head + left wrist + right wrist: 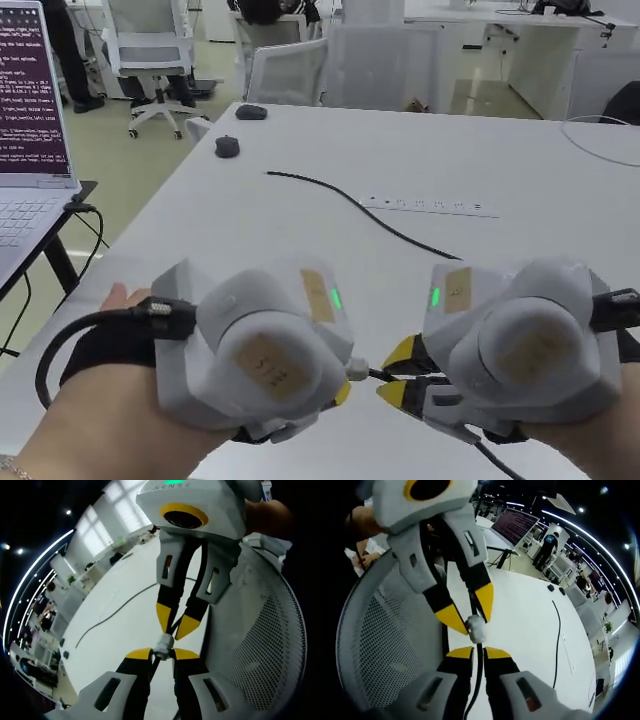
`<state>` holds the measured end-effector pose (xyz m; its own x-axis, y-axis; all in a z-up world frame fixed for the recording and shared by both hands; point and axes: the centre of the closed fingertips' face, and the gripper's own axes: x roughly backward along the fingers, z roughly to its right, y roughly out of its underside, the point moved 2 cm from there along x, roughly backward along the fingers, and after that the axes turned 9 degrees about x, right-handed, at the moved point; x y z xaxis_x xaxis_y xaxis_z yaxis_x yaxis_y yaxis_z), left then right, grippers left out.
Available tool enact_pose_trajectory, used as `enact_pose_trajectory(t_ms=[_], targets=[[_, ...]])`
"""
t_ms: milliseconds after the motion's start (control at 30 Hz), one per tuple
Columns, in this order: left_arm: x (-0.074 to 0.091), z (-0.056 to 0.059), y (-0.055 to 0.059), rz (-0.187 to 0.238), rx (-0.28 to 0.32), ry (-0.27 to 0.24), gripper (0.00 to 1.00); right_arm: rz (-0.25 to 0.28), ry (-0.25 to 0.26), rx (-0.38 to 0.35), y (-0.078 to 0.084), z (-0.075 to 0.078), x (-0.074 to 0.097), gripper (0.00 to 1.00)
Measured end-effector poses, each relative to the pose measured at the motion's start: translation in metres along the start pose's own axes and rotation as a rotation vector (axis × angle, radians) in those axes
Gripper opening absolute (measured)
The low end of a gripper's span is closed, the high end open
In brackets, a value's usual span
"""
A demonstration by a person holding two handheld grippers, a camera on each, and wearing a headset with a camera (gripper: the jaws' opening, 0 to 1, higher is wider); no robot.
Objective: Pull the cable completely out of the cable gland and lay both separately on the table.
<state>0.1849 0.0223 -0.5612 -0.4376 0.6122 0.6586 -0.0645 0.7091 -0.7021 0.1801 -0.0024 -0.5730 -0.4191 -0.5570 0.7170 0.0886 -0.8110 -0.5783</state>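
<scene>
Left tongs pinch the white cable gland, right tongs its black cable. A loose wire lies beyond the gland.

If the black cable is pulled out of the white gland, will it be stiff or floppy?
Probably floppy: the cable is thin, and the black line on the table lies in a loose curve. Likely light; its smooth jacket may slip in the jaws.
</scene>
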Motion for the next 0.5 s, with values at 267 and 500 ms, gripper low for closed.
enact_pose_trajectory(t_ms=[267, 500], targets=[[-0.001, 0.004, -0.001, -0.002, -0.023, 0.011, 0.16, -0.051, -0.006, -0.011, 0.020, -0.002, 0.002, 0.03], [0.002, 0.001, 0.001, 0.000, -0.017, 0.003, 0.16, -0.112, 0.004, -0.064, 0.054, -0.005, 0.010, 0.03]])
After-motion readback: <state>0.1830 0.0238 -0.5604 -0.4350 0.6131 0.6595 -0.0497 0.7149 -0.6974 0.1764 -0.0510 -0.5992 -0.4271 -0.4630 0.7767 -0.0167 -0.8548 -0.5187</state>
